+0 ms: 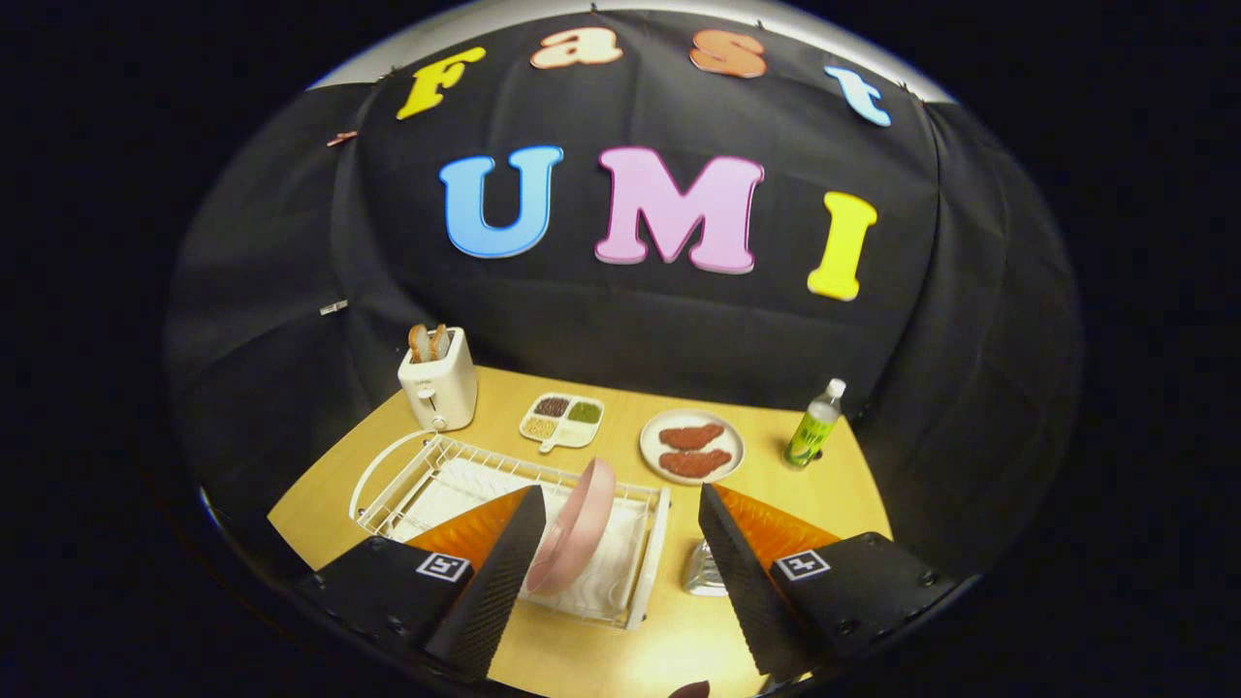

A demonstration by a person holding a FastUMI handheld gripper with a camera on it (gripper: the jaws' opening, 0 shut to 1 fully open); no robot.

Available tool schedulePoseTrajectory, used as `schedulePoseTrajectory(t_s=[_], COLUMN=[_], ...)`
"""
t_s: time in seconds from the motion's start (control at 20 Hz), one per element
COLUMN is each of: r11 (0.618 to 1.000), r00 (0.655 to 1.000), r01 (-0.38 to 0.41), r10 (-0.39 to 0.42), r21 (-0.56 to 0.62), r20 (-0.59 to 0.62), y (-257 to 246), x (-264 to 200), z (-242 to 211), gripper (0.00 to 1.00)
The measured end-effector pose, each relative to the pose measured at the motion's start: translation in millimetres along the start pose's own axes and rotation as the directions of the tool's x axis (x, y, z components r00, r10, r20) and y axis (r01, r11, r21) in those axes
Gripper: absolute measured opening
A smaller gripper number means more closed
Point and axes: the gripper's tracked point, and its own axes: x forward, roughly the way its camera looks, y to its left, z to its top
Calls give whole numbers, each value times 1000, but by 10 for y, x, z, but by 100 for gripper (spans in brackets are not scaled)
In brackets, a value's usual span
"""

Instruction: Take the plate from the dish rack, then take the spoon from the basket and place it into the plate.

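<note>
At the far left of the wooden counter [853,504] stands a white toaster [438,390] with two slices of toast poking out of its slots. In front of it lies the white wire dish rack [436,475], and a pink plate [574,528] stands on edge in the rack's right half, tilted, just ahead of the left finger and partly behind its tip. Beyond the rack, near the wall, sits a white four-compartment dish [562,421] holding dark, green and pale grains. The gripper [618,543] hovers above the near edge of the counter with its fingers spread wide apart, gripping nothing; the rack's right end and bare counter show between them. Beyond the gap lies a round white plate with two reddish meat pieces [692,446]. Just beside the right finger, partly hidden by it, is a silvery metal basket [702,572]; I cannot tell what it holds. Farthest right stands a green-labelled bottle [813,427] with a white cap.
</note>
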Motion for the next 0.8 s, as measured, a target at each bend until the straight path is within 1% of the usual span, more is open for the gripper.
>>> schedulePoseTrajectory(t_s=[0.1,0.15,0.3,0.4,0.45,0.5,0.55,0.6,0.65,0.7,0.8], r11=[997,994,991,986,982,977,970,958,953,951,950], r00=[992,985,956,932,921,909,899,885,875,869,861], r01=[-2,1,84,130,160,185,216,270,296,305,313], r10=[12,17,-49,-86,-111,-128,-153,-209,-242,-254,-284], r21=[80,108,108,105,102,108,112,93,68,55,1], r20=[-127,-171,-291,-351,-373,-397,-410,-416,-418,-424,-422], y=[60,107,78,117,104,115,93,30,-2,23,57], x=[291,444,815,990,1078,1124,1156,1149,1113,1107,1076], z=[-211,-304,-597,-759,-839,-897,-937,-966,-953,-955,-907], gripper=[98,98,95,86,76,71,61,50,39,29,27])
